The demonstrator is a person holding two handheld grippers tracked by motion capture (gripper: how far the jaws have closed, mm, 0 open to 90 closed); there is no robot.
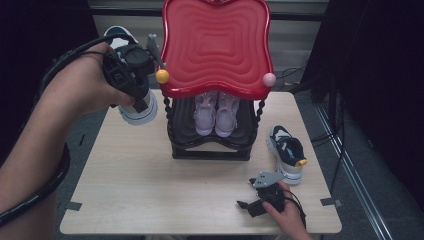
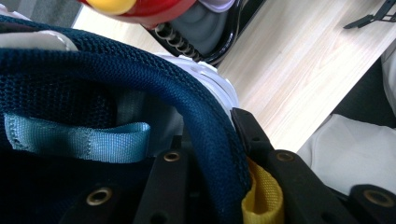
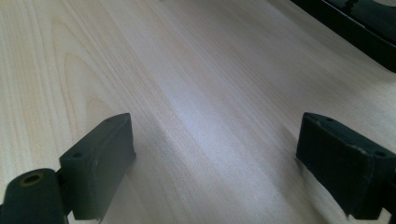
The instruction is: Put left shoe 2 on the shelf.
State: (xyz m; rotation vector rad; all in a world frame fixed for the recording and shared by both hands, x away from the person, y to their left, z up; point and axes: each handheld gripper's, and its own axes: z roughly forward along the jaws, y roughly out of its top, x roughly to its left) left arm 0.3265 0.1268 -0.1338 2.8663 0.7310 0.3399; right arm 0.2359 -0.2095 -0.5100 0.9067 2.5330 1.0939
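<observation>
My left gripper [image 1: 131,85] was clamped on the collar of a navy sneaker [image 1: 134,102], holding it in the air above the table's [image 1: 135,185] far left corner, just to the left of the red top shelf [image 1: 216,45] of the rack. In the left gripper view the jaws pinched the padded navy heel rim [image 2: 205,135], with a yellow pull loop [image 2: 264,198] pressed beside one jaw and a light blue loop [image 2: 79,140] inside the shoe. My right gripper [image 1: 260,197] lay low on the near right part of the table, and in the right gripper view its jaws stood wide apart with bare wood between them.

The largest piece was the table, a pale wood top. On its middle stood the black rack [image 1: 210,145], its red shelf raised over a dark lower shelf with a yellow knob [image 1: 162,76] and a pink knob [image 1: 269,79] at the front corners. A pair of pale pink shoes [image 1: 216,115] sat on the lower shelf, toes toward me.

The held sneaker hung with its white sole end toward me and slightly down, its long axis running near to far; I could not tell toe from heel in the high view. A second navy sneaker [image 1: 287,152] rested on the table right of the rack, long axis near to far, its yellow tab at the near end, just beyond my right gripper.
</observation>
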